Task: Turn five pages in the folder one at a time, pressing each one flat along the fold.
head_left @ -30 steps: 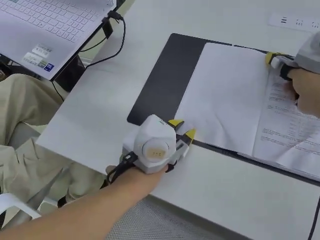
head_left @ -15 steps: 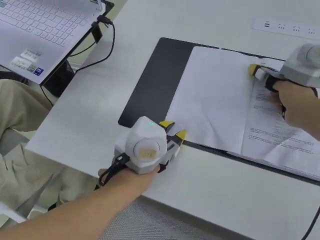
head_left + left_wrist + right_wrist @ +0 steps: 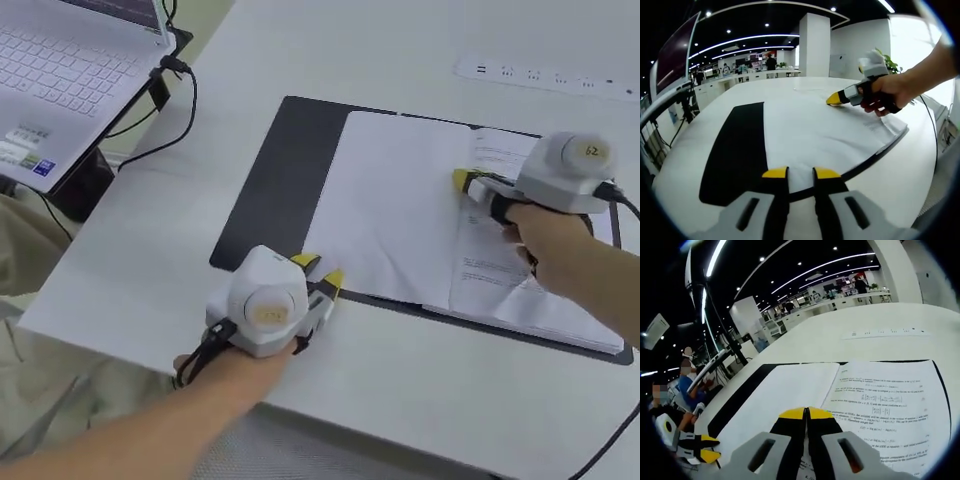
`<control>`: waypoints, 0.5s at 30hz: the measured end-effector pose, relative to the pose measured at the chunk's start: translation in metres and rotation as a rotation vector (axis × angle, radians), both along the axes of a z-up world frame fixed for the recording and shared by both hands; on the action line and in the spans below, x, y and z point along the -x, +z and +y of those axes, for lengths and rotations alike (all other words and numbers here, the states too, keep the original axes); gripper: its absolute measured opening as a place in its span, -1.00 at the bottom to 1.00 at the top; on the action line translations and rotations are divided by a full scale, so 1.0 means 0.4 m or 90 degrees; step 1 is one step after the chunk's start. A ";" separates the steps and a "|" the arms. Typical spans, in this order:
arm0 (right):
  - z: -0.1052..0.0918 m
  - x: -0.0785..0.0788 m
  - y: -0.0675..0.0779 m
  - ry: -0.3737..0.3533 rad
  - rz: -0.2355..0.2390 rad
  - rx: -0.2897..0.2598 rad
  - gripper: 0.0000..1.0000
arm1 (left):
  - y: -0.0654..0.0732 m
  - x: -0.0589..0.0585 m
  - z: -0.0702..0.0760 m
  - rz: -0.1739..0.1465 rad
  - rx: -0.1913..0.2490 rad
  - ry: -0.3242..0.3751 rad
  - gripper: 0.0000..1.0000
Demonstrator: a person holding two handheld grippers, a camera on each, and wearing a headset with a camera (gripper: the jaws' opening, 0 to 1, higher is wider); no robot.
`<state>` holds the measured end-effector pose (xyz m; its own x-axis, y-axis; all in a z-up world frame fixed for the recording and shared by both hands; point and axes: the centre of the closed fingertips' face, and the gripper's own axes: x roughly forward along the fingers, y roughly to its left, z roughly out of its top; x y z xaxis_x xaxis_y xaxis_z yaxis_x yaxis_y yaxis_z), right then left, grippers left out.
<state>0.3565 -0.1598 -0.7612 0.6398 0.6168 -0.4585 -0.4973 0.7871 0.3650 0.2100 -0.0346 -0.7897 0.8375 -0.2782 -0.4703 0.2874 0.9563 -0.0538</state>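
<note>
The folder lies open on the white table, its black cover (image 3: pixel 265 190) spread to the left. A blank white turned page (image 3: pixel 390 200) lies over it, and a printed page (image 3: pixel 500 270) lies to the right. My right gripper (image 3: pixel 463 181) is shut, its yellow tips down on the fold between the two pages, as the right gripper view (image 3: pixel 805 413) shows. My left gripper (image 3: pixel 318 272) rests at the near edge of the blank page; its jaws (image 3: pixel 800 173) stand narrowly open with paper showing between them. The right gripper (image 3: pixel 832 100) also appears across the page in the left gripper view.
A white laptop (image 3: pixel 60 70) sits at the far left with a black cable (image 3: pixel 175 100) plugged in beside it. A white power strip (image 3: pixel 540 75) lies behind the folder. Another cable (image 3: pixel 610 440) trails off the table's right front.
The camera has shifted. My right gripper has slid along the fold from its far end toward me. My left gripper has stayed at the page's near edge.
</note>
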 end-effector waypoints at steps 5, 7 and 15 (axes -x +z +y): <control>0.002 0.042 0.000 0.010 0.006 -0.004 -1.00 | -0.002 -0.002 0.001 0.001 -0.002 -0.001 -0.66; 0.000 0.057 -0.001 0.011 0.009 -0.005 -1.00 | -0.003 -0.002 0.001 0.000 -0.002 -0.002 -0.66; -0.012 0.128 -0.011 0.026 0.027 -0.023 -1.00 | -0.006 -0.005 0.002 0.000 0.002 0.004 -0.66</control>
<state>0.3052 -0.1648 -0.7655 0.5941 0.6587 -0.4617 -0.5122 0.7523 0.4144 0.2119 -0.0337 -0.7922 0.8391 -0.2746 -0.4696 0.2820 0.9578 -0.0562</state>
